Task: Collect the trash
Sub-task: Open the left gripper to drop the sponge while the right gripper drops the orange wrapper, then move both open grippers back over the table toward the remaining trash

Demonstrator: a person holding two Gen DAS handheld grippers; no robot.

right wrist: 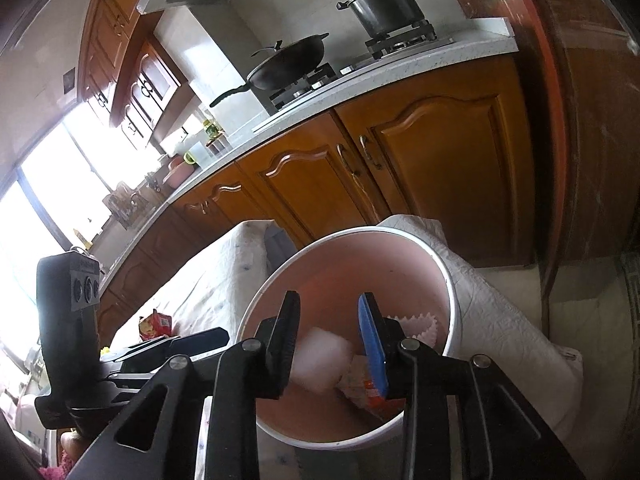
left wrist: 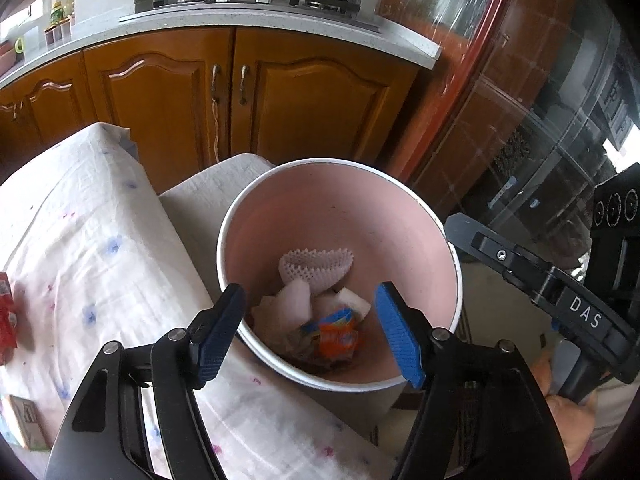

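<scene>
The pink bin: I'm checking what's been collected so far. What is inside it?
Inside the pink bin: a white foam fruit net, crumpled white tissues and an orange wrapper. Anything beneath that pile is covered.

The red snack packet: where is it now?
The red snack packet lies on the cloth-covered table, at the left wrist view's far left edge, outside the pink bin.

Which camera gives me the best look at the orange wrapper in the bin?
The left wrist view. It looks straight down into the bin, and the orange wrapper lies in plain sight on the bottom among white scraps. In the right wrist view only a sliver of it shows, mostly hidden behind that gripper's blue pad.
</scene>
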